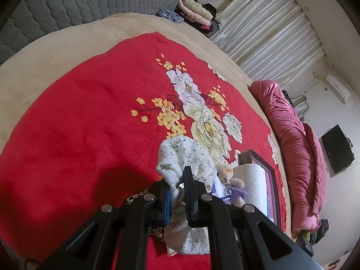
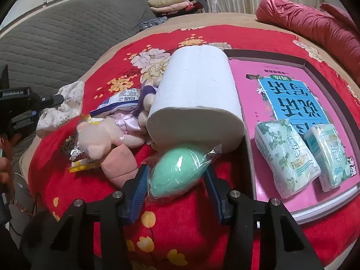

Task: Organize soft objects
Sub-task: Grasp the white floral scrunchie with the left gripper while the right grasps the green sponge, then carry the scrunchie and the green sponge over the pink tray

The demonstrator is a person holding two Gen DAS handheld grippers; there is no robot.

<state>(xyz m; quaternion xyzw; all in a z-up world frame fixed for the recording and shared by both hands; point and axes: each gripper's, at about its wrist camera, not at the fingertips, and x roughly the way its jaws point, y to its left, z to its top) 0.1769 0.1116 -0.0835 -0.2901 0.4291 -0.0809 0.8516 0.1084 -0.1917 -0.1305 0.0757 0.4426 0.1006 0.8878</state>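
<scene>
Left claw (image 1: pixel 180 193), angled down over the bed (image 1: pixel 78 135), pinches a floral cloth (image 1: pixel 186 157) between nearly closed jaws. Right claw (image 2: pixel 175 175), half-open, straddles a bagged green sponge (image 2: pixel 175 175) beside the paper roll (image 2: pixel 198 94).

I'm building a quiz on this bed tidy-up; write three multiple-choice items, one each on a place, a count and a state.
1. Where do the tissue packs lie?
A in the pink tray
B on the grey headboard
C under the paper roll
2. How many tissue packs?
A one
B two
C four
3. The left gripper is:
A open
B shut on the floral cloth
C out of view

A: the tissue packs lie in the pink tray.
B: two lie side by side.
B: the left gripper pinches the floral cloth.
</scene>
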